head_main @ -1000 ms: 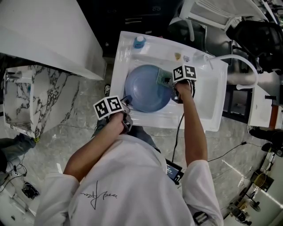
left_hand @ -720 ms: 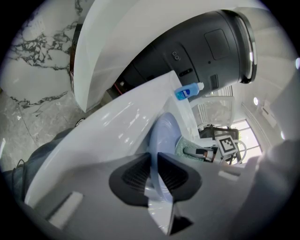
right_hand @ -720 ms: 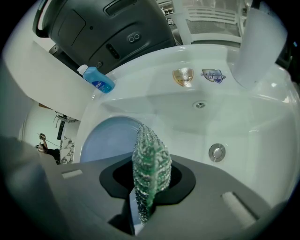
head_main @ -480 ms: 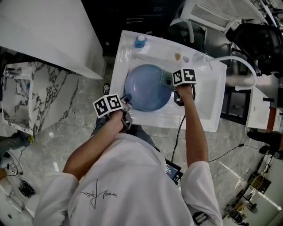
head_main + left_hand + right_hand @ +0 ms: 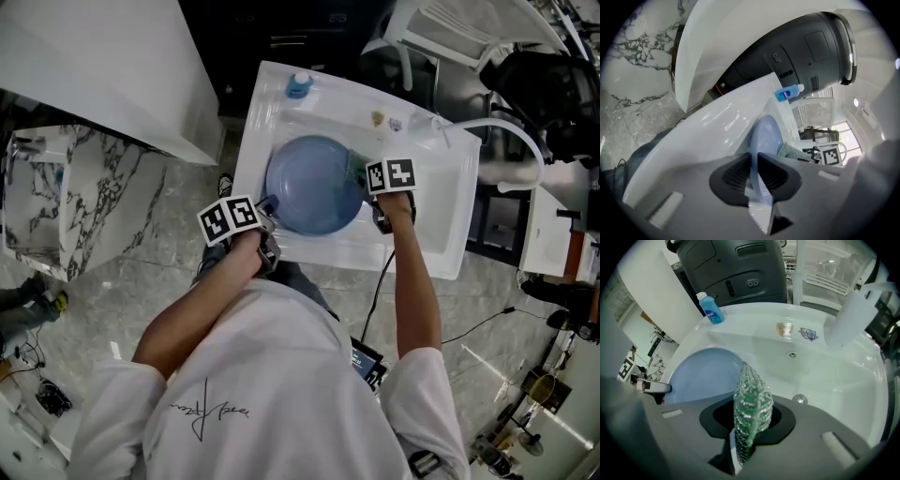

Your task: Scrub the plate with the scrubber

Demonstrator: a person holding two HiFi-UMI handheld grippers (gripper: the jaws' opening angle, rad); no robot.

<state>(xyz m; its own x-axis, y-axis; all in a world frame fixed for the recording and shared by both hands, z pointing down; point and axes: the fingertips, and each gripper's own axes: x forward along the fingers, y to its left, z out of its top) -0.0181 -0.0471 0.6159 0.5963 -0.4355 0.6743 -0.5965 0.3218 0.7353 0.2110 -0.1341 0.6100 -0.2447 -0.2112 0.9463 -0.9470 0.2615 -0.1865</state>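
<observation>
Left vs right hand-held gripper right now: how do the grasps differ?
The left hand-held gripper is shut on the thin rim of the pale blue round plate, seen edge-on between its jaws. The right hand-held gripper is shut on the green mesh scrubber, which bulges past its jaws. In the head view the left one sits at the plate's near-left edge, the right one at its right edge. Both are shut, over the white sink.

Both arms reach forward, bent at the elbows. Left gripper [image 5: 753,176]: jaws closed on plate [image 5: 314,183] rim. Right gripper [image 5: 749,427]: jaws clamped on scrubber [image 5: 751,401].
</observation>
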